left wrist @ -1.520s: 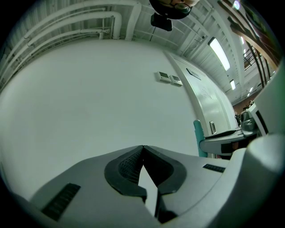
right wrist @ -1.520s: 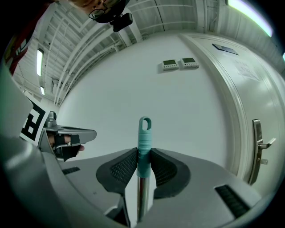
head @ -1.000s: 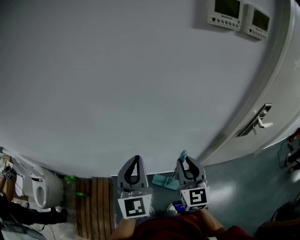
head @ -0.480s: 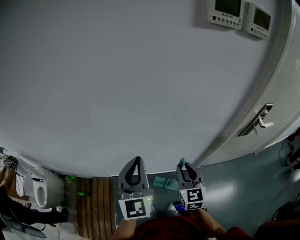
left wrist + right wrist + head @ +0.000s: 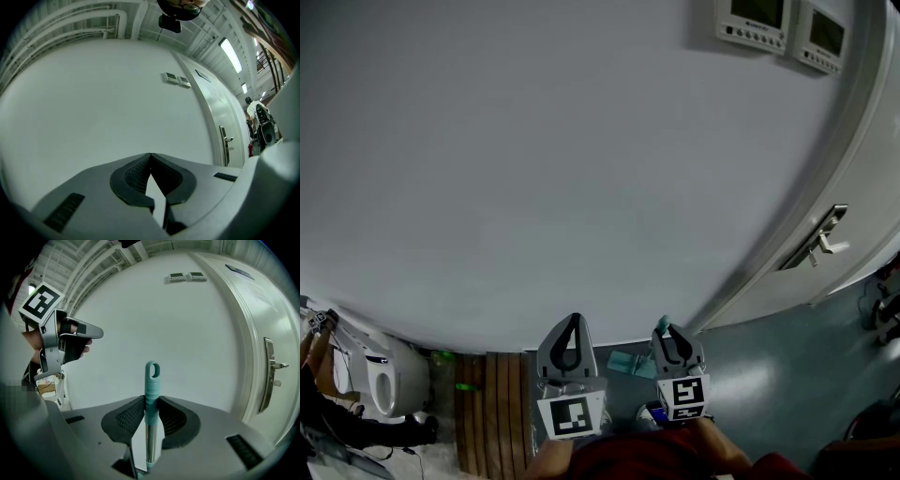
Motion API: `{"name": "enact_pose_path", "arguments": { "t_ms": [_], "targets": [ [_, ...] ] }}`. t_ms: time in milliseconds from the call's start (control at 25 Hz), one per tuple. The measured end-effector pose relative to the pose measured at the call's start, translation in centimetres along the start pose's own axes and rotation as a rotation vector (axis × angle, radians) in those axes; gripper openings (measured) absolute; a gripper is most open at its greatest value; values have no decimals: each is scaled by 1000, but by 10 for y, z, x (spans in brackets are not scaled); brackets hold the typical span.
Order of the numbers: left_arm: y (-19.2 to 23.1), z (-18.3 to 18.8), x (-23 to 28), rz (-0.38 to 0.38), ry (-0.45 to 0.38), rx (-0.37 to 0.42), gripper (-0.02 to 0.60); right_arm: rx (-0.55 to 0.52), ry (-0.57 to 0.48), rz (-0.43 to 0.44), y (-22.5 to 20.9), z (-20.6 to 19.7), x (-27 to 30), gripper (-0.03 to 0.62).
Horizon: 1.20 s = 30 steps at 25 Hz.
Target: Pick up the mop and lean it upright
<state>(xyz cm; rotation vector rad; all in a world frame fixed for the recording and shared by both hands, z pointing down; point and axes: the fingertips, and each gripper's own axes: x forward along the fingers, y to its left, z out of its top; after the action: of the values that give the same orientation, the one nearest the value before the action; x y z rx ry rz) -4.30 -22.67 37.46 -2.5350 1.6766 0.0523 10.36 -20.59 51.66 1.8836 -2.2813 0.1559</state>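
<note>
One grip only: right hand-held gripper (image 5: 151,401) clamped mop (image 5: 151,380) near handle top, upright by wall (image 5: 581,141); left hand-held gripper (image 5: 150,155) closed, empty. Risk: mop head (image 5: 623,363) could slide on floor (image 5: 750,375), toppling it.

Head view is dim and grey, with flat light on the wall (image 5: 534,159), no hard shadows and a soft sheen on the floor (image 5: 759,375). Heavy fisheye: the door (image 5: 862,206) edge bows hard. Both gripper views are brighter, with black vignette in the corners. Left gripper view: ceiling strip light (image 5: 229,49) is blown out. Right gripper view: mop handle (image 5: 151,427) is sharp, with a bright streak down its metal tube.
</note>
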Motion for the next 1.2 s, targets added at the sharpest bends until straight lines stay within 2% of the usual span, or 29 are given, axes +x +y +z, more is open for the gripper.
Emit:
{"name": "enact_pose_path", "arguments": {
  "t_ms": [1200],
  "targets": [
    [3,9,-9,5,-22,-7,14,8,-9,-43,-14,7,63,107]
  ]
}}
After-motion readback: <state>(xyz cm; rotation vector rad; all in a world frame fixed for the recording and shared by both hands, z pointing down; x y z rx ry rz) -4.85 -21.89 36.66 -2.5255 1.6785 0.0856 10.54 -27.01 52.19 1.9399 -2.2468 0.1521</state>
